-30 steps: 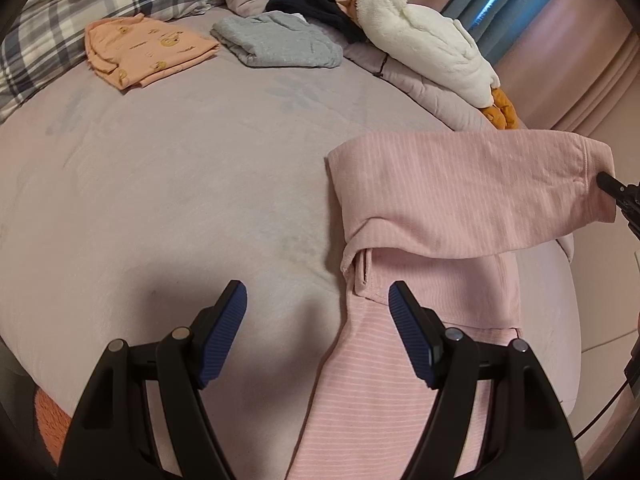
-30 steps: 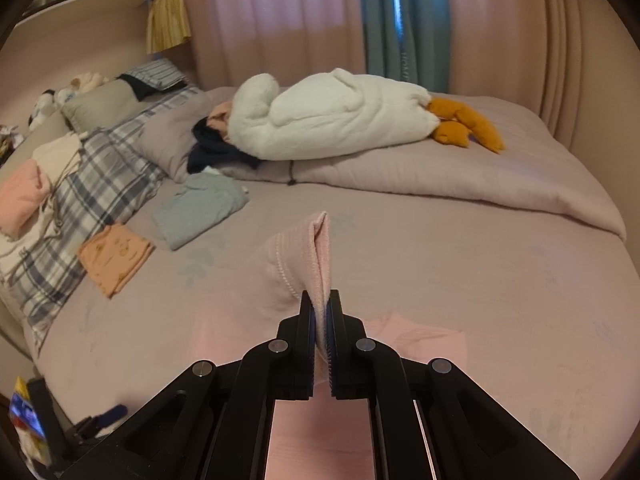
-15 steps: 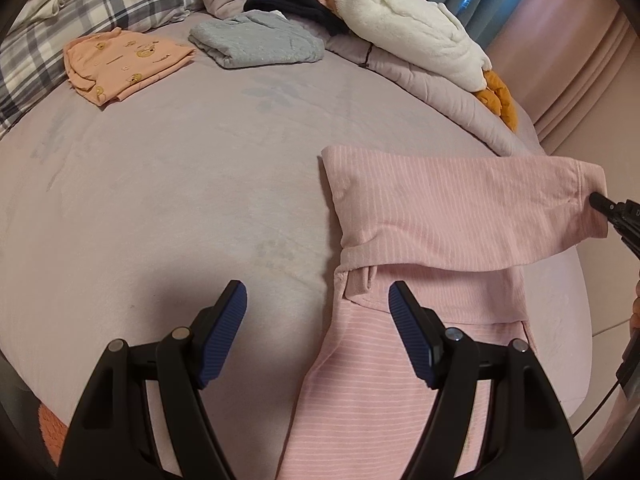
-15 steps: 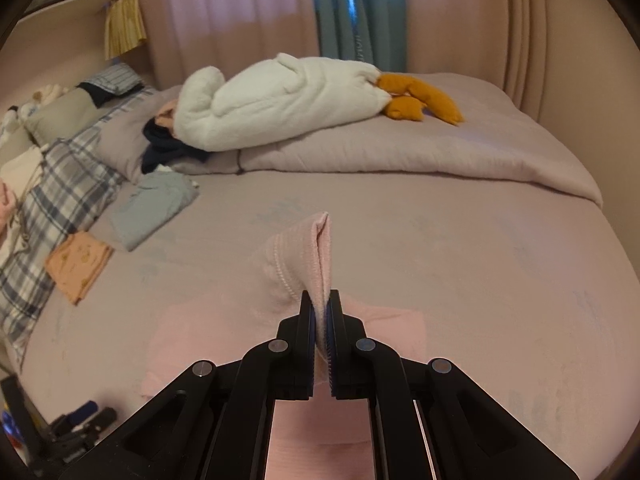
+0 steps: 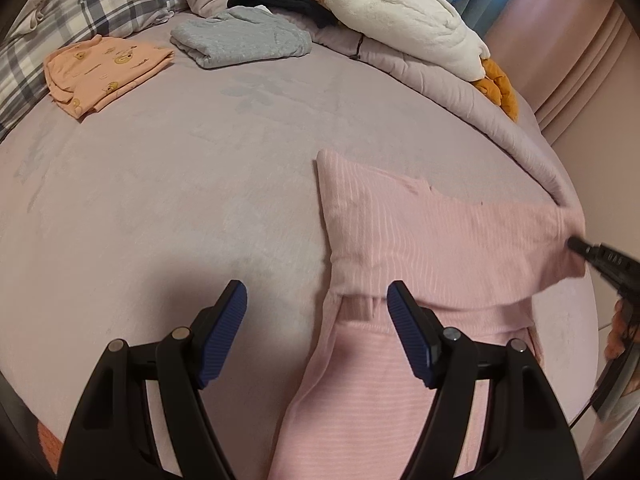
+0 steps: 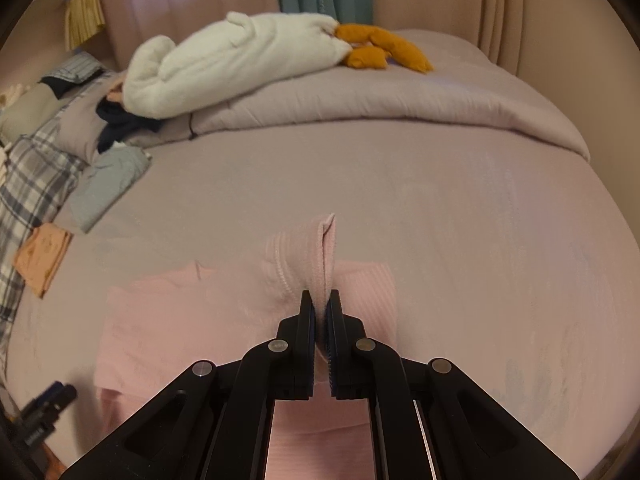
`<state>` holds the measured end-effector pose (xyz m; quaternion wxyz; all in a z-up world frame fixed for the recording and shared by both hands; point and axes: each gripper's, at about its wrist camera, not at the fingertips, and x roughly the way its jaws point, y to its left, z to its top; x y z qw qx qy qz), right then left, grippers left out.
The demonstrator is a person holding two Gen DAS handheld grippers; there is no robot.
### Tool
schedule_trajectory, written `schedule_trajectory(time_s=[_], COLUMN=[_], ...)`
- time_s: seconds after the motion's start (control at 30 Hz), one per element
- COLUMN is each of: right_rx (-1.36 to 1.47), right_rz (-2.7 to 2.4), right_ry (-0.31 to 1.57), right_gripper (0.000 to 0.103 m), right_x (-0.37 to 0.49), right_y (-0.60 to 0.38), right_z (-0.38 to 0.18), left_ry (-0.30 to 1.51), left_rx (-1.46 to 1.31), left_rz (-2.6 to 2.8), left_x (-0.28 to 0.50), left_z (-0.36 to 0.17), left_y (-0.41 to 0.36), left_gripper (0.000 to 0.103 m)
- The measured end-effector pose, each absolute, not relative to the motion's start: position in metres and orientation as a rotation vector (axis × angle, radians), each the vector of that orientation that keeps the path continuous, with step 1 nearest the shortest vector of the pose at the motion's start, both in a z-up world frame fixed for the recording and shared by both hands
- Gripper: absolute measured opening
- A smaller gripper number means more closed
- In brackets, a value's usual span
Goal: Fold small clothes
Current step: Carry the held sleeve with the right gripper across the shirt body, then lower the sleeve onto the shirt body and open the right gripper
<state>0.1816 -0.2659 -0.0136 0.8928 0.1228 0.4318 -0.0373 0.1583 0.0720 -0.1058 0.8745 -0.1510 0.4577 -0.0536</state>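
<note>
A wide mauve bed (image 5: 168,184) fills both views, with a rolled duvet (image 6: 360,104) and a white plush toy (image 6: 240,60) along its far side. Two folded pieces, a grey one (image 5: 244,38) and an orange one (image 5: 104,68), lie near the plaid pillow (image 5: 80,4). The task's thing, the pink striped garment (image 5: 420,240), lies on the near right part of the bed, one part doubled across the rest. The right gripper (image 6: 321,312) is clamped on its cuffed edge (image 6: 316,256), lifted off the bed. The left gripper (image 5: 316,332) hangs wide apart above the garment's near fold, holding nothing. With nothing pinning the body, pulling the edge across could drag the whole garment and skew the fold; a thin pinch could also slip.
</note>
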Motion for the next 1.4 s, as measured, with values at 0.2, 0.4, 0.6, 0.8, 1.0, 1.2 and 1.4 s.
schedule_trajectory(time_s=[0.2,0.4,0.6,0.8,1.0,1.2,1.4], right_rx=[0.275,0.300,0.313,0.320,0.320,0.308,0.261], right_rz=[-0.103,-0.129,-0.151,-0.164,-0.172,-0.182,-0.193], right_ry=[0.936,0.985,1.019,1.042,1.063,1.081,1.085], right_gripper=[0.006,0.006,0.006,0.006,0.006,0.006,0.006], right_x=[0.184,0.186,0.188,0.190,0.193,0.197,0.199], right_y=[-0.276,-0.284,-0.290,-0.293,-0.294,-0.293,-0.288], right_z=[-0.030,-0.052,-0.067,-0.078,-0.089,-0.100,-0.106], left_ry=[0.956,0.997,1.041,1.079,1.083,1.080,1.084], left_rx=[-0.305,-0.285,-0.240,-0.227,-0.222,-0.203,-0.216], left_rz=[-0.103,-0.118,-0.122,-0.105,-0.113,-0.112,-0.117], left_x=[0.178,0.197,0.207,0.212,0.213,0.214,0.217], left_z=[-0.107,-0.119,-0.136,-0.150,-0.157,-0.162,-0.164], left_y=[0.067,0.057,0.044,0.042,0.043,0.040,0.040], left_gripper=[0.072,0.060,0.049,0.052,0.055,0.061,0.064])
